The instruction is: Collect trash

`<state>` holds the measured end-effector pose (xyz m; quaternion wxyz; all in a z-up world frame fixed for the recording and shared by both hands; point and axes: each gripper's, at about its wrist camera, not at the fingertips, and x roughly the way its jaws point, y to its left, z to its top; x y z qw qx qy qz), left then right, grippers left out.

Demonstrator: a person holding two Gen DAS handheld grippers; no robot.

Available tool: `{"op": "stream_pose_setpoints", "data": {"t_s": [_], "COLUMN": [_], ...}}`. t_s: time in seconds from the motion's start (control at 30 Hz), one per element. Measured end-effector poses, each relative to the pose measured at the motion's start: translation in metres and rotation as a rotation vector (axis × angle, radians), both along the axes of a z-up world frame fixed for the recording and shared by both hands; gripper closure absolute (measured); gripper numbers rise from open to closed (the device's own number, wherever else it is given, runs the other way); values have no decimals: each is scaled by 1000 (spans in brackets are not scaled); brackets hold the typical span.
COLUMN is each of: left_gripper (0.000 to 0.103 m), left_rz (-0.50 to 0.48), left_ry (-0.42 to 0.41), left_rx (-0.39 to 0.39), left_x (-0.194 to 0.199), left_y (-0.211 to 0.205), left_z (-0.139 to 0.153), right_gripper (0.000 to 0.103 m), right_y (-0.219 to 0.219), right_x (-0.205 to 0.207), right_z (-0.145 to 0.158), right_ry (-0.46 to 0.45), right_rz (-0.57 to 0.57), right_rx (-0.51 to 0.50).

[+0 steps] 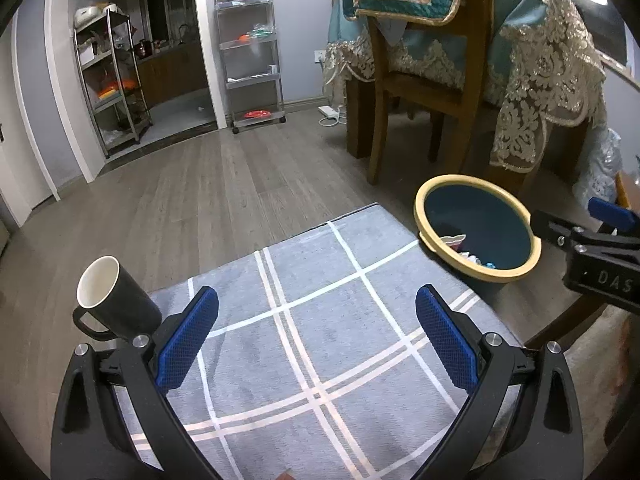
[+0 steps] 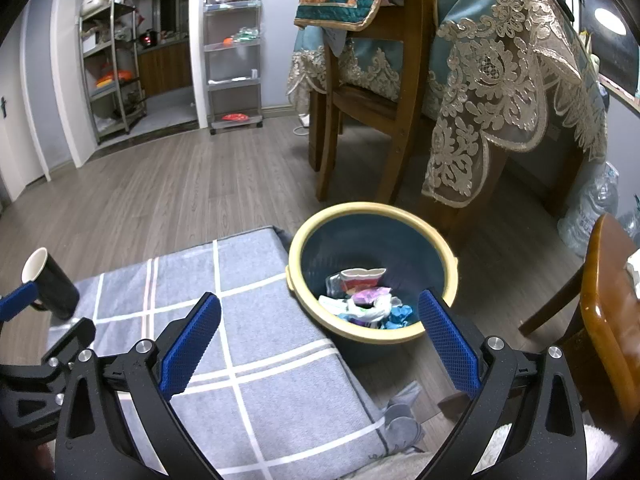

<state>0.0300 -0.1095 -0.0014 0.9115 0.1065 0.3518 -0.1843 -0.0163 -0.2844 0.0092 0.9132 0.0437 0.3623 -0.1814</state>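
A dark blue bin with a cream rim (image 2: 451, 265) stands on the floor by the cushion's far right corner; it also shows in the left wrist view (image 1: 425, 196). Several crumpled wrappers (image 2: 366, 298) lie in its bottom. My right gripper (image 2: 320, 336) is open and empty, hovering over the cushion's right edge just in front of the bin. My left gripper (image 1: 318, 334) is open and empty above the grey checked cushion (image 1: 320, 320). The right gripper also shows at the right edge of the left wrist view (image 1: 600, 248).
A black mug with a white inside (image 1: 114, 300) stands at the cushion's left edge, beside my left finger. A wooden chair (image 2: 372, 92) and a table with a lace cloth (image 2: 500, 80) stand behind the bin. A brown round table edge (image 2: 604, 320) is at right. Shelf racks (image 1: 252, 60) stand by the far wall.
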Motion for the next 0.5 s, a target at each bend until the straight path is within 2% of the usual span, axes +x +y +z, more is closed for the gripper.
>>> {"op": "stream_pose_setpoints", "data": {"t_s": [0.3,0.5], "left_gripper": [6,6], "left_rz": [25,-1], "left_ry": [17,22], "left_rx": [-4,-29], "left_x": [3,1], "left_y": [0,0], "left_z": [-2,-1], "right_gripper": [5,5], "right_y": [1,1], "right_x": [0,0], "right_z": [0,0], "right_ry": [0,0], "right_rz": [0,-2], "right_rx": [-1,0]}}
